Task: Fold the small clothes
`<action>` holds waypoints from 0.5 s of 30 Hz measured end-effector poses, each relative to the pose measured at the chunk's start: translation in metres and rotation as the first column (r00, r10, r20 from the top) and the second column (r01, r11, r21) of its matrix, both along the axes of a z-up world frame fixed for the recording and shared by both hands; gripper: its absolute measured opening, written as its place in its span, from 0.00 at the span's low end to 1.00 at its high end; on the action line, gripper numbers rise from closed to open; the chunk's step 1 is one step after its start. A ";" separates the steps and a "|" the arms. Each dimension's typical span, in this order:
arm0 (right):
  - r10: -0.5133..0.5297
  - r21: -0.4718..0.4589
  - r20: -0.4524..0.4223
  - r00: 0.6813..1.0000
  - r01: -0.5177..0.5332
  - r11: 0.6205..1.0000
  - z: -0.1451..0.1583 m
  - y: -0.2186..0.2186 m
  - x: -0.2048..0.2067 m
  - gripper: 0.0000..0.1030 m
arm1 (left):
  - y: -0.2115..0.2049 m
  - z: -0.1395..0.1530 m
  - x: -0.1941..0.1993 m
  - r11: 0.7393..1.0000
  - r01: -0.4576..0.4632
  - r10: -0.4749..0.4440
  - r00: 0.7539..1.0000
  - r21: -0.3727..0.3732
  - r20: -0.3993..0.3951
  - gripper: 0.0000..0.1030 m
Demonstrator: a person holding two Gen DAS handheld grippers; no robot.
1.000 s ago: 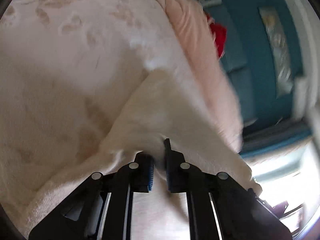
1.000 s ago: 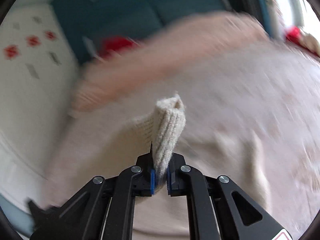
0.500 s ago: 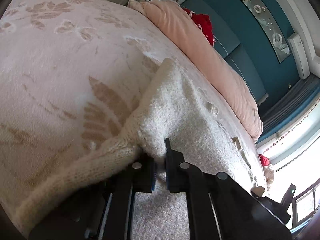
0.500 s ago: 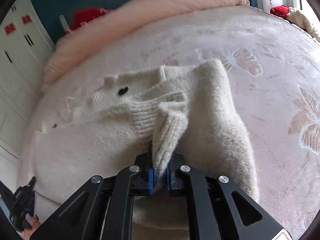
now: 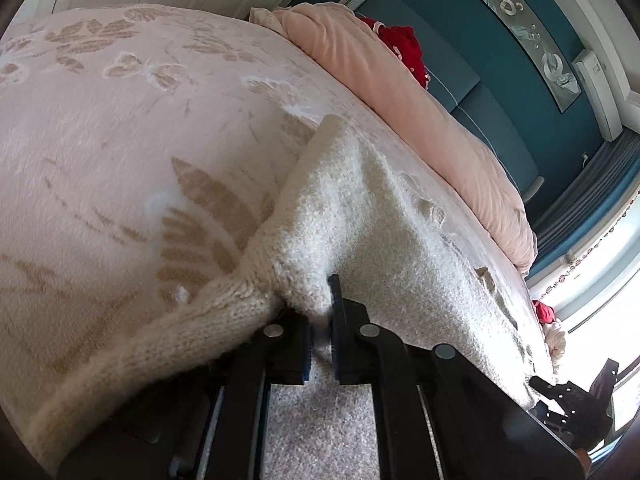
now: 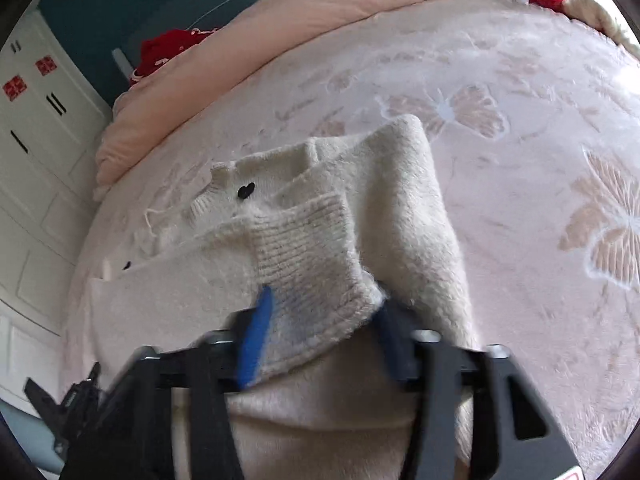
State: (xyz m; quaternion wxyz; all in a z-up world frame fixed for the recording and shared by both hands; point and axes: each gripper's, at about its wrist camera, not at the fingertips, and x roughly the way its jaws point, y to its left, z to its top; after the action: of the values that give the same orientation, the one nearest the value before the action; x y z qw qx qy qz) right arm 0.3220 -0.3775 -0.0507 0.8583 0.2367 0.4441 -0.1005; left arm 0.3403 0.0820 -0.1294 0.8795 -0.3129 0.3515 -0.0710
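One cream knitted sweater (image 6: 400,208) lies on the bed (image 6: 520,92), spread over a pale pink bedspread patterned with beige flowers and leaves. Two black heart-shaped buttons show on its front in the right wrist view, one near the collar (image 6: 245,190) and a smaller one lower left. One ribbed cuff (image 6: 312,256) is counted, folded across the body of the garment.

Two tongs are in view. The left tongs (image 5: 320,344) are clenched on the sweater (image 5: 360,216): a fold of the fuzzy knit is pinched between the two black fingers, with a blue pad edge visible on the left finger (image 5: 306,354). From that grip the fabric runs up and away over the bed toward the far corner, and a ribbed band drapes down to the left of the tongs.

The right tongs (image 6: 316,340) stand spread apart, released. The ribbed cuff sits between the two fingers, its end lying across the gap; the blue pad of the left finger (image 6: 256,332) touches or nearly touches the cuff edge, and which cannot be told owing to blur. The sweater's folded sleeve extends forward from these tongs toward the shoulder.

Other items counted: one rolled peach duvet (image 5: 400,88) along the far edge of the bed; one red cloth item (image 5: 404,46) beside it against the teal headboard (image 5: 492,120); one white wardrobe (image 6: 36,152) with red stickers.
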 end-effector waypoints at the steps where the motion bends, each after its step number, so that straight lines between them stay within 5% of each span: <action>1: 0.017 0.009 0.017 1.000 -0.017 1.000 0.004 0.003 0.002 0.09 | 0.000 0.000 0.000 1.000 0.000 0.000 1.000 0.003 -0.001 0.07; 5: -0.023 -0.081 0.156 0.987 0.036 0.996 0.033 -0.003 -0.012 0.09 | -0.002 0.002 0.001 1.000 0.000 0.000 1.000 0.006 -0.001 0.07; 8: -0.021 -0.068 -0.029 0.999 0.019 0.997 -0.020 -0.015 -0.003 0.08 | -0.004 0.004 0.003 1.000 0.000 0.000 1.000 0.024 -0.011 0.08; 12: -0.065 -0.007 0.018 0.998 0.065 0.998 0.019 -0.013 -0.031 0.23 | -0.006 0.014 0.006 0.998 0.001 0.002 0.999 0.060 -0.054 0.10; 14: -0.053 -0.005 0.061 0.997 0.054 0.999 0.044 -0.009 -0.067 0.31 | -0.004 0.027 0.000 0.997 0.030 -0.022 0.994 0.071 -0.105 0.19; 15: -0.052 -0.019 0.064 0.997 0.054 0.998 0.051 -0.008 -0.086 0.46 | -0.001 0.035 -0.008 0.997 0.045 -0.036 0.991 0.070 -0.125 0.38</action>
State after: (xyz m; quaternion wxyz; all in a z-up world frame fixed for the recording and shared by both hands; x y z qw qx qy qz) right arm 0.2355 -0.3852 0.0002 0.8713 0.2427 0.4093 -0.1201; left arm 0.3325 0.0812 -0.0949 0.8652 -0.2773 0.4139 -0.0562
